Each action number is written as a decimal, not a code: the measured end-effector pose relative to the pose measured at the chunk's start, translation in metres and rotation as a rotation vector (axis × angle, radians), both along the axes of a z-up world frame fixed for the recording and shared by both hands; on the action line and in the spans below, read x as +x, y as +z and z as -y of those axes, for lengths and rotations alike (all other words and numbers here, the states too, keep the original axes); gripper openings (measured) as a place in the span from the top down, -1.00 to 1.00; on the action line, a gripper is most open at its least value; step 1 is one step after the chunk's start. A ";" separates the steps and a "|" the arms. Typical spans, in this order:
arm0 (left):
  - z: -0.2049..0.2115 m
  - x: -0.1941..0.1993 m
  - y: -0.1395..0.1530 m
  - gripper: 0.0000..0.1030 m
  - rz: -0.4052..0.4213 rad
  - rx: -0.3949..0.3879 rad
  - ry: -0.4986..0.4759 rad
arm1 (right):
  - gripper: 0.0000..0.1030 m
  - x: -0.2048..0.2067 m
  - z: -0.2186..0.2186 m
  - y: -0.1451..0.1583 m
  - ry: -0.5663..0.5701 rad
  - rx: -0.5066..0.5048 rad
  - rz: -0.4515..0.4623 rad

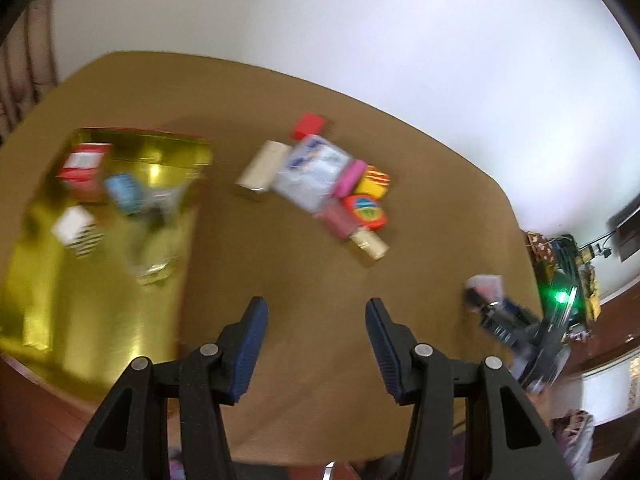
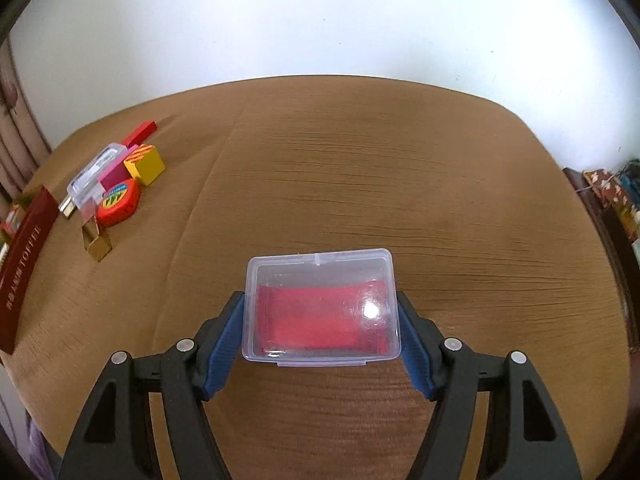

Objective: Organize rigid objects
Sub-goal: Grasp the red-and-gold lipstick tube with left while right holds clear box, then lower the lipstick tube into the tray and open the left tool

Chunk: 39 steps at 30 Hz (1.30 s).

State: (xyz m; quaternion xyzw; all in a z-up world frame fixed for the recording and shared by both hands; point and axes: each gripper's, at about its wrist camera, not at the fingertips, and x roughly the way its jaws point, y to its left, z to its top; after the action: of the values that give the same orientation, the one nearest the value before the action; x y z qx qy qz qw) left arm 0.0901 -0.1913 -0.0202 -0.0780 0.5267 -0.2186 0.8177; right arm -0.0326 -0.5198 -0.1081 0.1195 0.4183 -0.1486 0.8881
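Right claw (image 2: 320, 320) clamps the clear case (image 2: 320, 308); left claw (image 1: 316, 340) gapes empty. Next: carry it to the gold box (image 1: 100, 280).

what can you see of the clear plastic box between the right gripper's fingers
The clear plastic box is a small rectangular case with rounded corners, made of see-through, slightly frosted plastic. Its lid is shut, with a small clasp tab at the far edge and a hinge strip at the near edge. Something flat and red lies inside, and a bright glare spot sits on the lid. It lies level, lid up, above the brown table. The right gripper clamps it, one blue pad pressing each short side.
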 end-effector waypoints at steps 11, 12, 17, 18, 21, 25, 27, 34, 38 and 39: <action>0.098 0.066 -0.038 -0.01 -0.174 0.097 -0.031 | -0.32 -0.006 0.017 -0.005 0.021 0.105 0.081; 0.100 0.070 -0.041 -0.01 -0.185 0.102 -0.021 | -0.32 -0.008 0.018 -0.004 0.026 0.112 0.086; 0.097 0.086 -0.056 -0.01 -0.251 0.088 0.046 | -0.32 -0.009 0.019 -0.005 0.041 0.145 0.103; 0.095 0.089 -0.058 -0.01 -0.258 0.084 0.063 | -0.32 -0.009 0.019 -0.004 0.043 0.149 0.105; 0.092 0.098 -0.066 -0.01 -0.276 0.090 0.088 | -0.32 -0.011 0.020 -0.004 0.048 0.157 0.108; 0.087 0.098 -0.073 0.02 -0.259 0.112 0.105 | -0.32 -0.013 0.022 -0.004 0.047 0.164 0.111; 0.086 0.096 -0.071 0.48 -0.233 0.139 0.106 | -0.33 -0.013 0.022 -0.004 0.047 0.164 0.111; 0.059 0.077 -0.063 0.60 -0.189 0.143 0.083 | -0.33 -0.012 0.021 -0.005 0.047 0.160 0.110; 0.038 0.041 -0.039 0.60 -0.141 0.099 0.052 | -0.33 -0.012 0.021 -0.005 0.047 0.156 0.107; 0.033 0.033 -0.033 0.59 -0.136 0.084 0.049 | -0.33 -0.010 0.020 -0.005 0.048 0.154 0.106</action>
State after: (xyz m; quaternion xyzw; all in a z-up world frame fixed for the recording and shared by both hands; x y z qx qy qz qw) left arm 0.1233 -0.2242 -0.0537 -0.0709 0.5875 -0.1702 0.7879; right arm -0.0423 -0.5395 -0.1136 0.1853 0.3835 -0.0882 0.9004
